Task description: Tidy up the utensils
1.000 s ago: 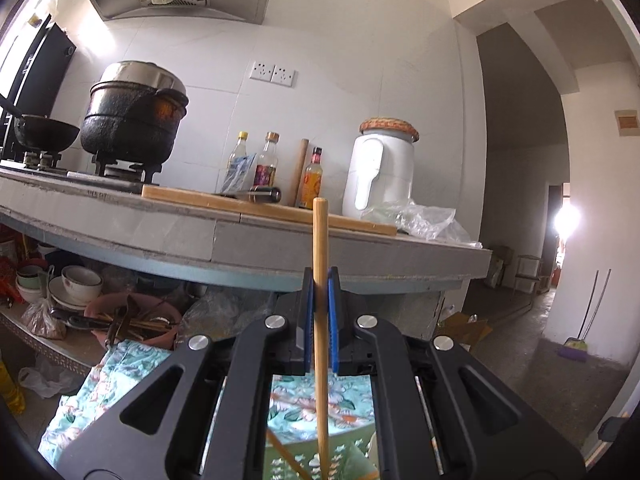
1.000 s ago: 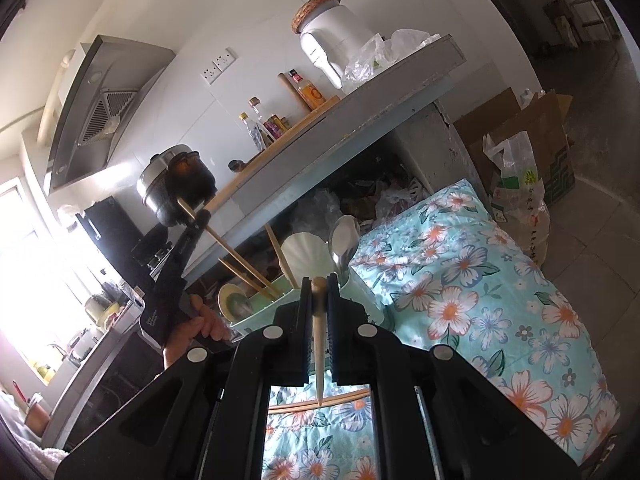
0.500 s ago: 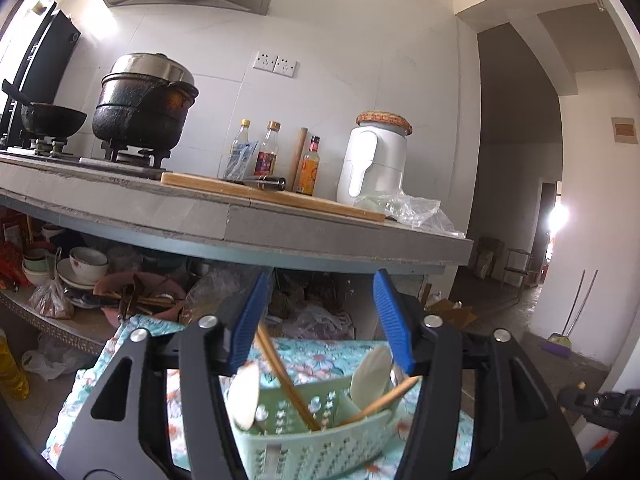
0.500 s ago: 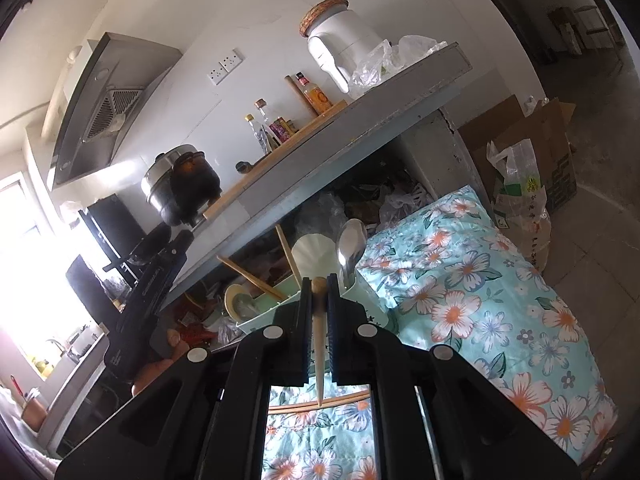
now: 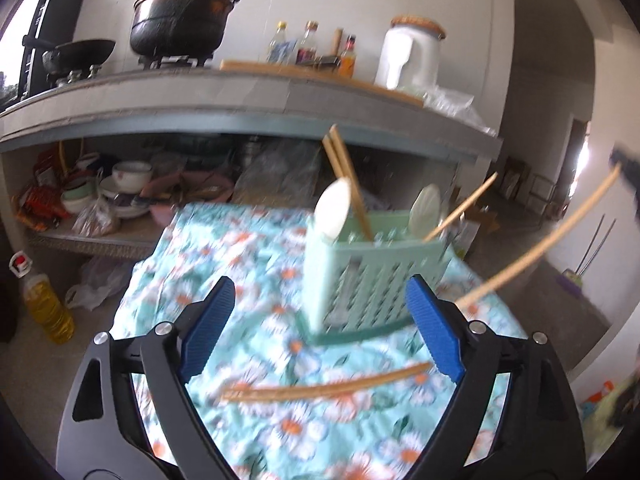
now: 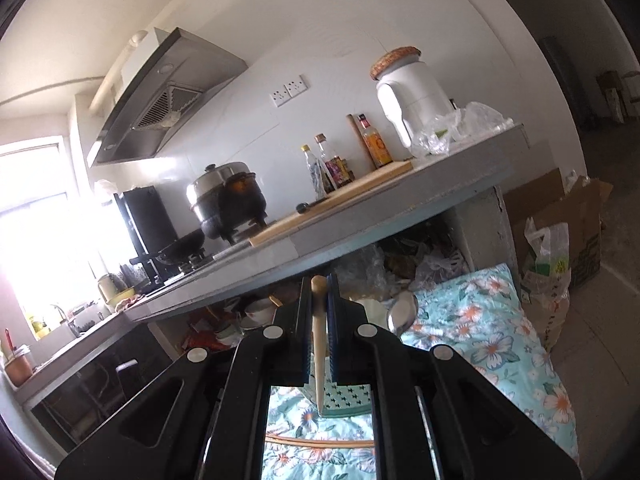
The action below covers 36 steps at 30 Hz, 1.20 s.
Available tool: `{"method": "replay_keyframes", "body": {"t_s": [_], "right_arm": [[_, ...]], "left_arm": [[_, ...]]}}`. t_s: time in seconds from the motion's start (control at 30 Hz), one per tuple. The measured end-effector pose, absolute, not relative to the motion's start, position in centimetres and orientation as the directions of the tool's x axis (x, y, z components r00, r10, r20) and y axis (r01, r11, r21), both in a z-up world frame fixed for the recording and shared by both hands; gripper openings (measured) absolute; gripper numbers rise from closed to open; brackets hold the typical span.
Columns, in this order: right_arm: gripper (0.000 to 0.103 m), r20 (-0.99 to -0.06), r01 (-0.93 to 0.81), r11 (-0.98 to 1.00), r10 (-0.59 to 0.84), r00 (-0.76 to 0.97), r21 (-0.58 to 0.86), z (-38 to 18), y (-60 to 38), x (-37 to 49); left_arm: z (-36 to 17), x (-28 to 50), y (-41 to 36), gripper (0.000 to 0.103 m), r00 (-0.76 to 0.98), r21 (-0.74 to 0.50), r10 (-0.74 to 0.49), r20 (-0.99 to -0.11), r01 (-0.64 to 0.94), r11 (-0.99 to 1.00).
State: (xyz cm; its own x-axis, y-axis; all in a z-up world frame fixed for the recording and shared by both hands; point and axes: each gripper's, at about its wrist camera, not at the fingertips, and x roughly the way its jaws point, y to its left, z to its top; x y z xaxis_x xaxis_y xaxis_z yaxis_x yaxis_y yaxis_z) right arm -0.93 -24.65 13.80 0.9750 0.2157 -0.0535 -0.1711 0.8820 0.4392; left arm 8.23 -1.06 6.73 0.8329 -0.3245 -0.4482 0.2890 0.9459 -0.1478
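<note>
A mint-green utensil basket [image 5: 372,272] stands on the floral cloth [image 5: 256,264], holding chopsticks [image 5: 346,176] and two white spoons [image 5: 332,212]. A pair of chopsticks [image 5: 320,388] lies on the cloth in front of it. My left gripper [image 5: 320,328] is open and empty, above the cloth just before the basket. My right gripper [image 6: 320,292] is shut on a wooden chopstick [image 6: 319,344], held above the basket [image 6: 346,396]; that chopstick also shows at the right in the left wrist view [image 5: 552,240]. The lying pair shows in the right wrist view [image 6: 320,442].
A grey counter [image 5: 240,96] overhangs behind the table, carrying a black pot [image 5: 180,12], bottles [image 5: 308,44] and a white jug [image 5: 412,52]. Bowls and bags fill the shelf [image 5: 112,196] beneath. An oil bottle [image 5: 44,304] stands on the floor at left.
My left gripper let go of its chopstick into the basket, opened wide, and drew back and tilted down. My right gripper keeps its chopstick and has shifted over the basket.
</note>
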Motion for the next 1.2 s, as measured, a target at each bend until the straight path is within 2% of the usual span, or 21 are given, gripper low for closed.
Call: {"method": "replay_keyframes", "body": {"t_s": [0.23,0.4,0.7,0.93,1.0,1.07,1.13,1.2], "right_arm": [[0.007,0.02,-0.201,0.924,0.205,0.978,0.325,18.4,-22.9,1.2],[0.007,-0.005,-0.173,0.944,0.182,0.983,0.279,19.5,-21.8,4.7],[0.007,-0.125,-0.11,0.972,0.138,0.983,0.205,17.2,-19.4,11.3],[0.007,-0.31,-0.092,0.981,0.142,0.94,0.171,13.6,-18.0,15.5],[0.008,-0.328,-0.087,0.981,0.141,0.934,0.175,13.4,-18.1,15.8],[0.015,-0.309,-0.084,0.98,0.137,0.941,0.18,13.8,-18.4,15.3],[0.032,-0.275,-0.074,0.982,0.121,0.954,0.173,14.5,-18.5,14.4],[0.036,-0.239,-0.071,0.984,0.108,0.965,0.161,15.3,-18.8,13.4]], "left_arm": [[4.5,8.4,0.4,0.086,0.795,-0.121,-0.2,-0.572,0.158,0.98],[4.0,8.9,0.9,0.087,0.774,-0.072,-0.123,-0.621,0.1,0.992],[3.0,9.4,2.0,0.088,0.735,-0.022,-0.038,-0.677,0.032,0.999],[2.7,9.5,2.5,0.088,0.731,-0.012,-0.016,-0.683,0.01,1.0],[2.7,9.5,2.5,0.088,0.733,-0.012,-0.01,-0.681,0.002,1.0],[2.7,9.6,2.5,0.088,0.732,-0.009,-0.005,-0.681,-0.002,1.0],[2.6,9.6,2.5,0.088,0.731,-0.009,-0.003,-0.682,-0.004,1.0],[2.6,9.6,2.5,0.088,0.731,-0.009,-0.002,-0.682,-0.005,1.0]]}}
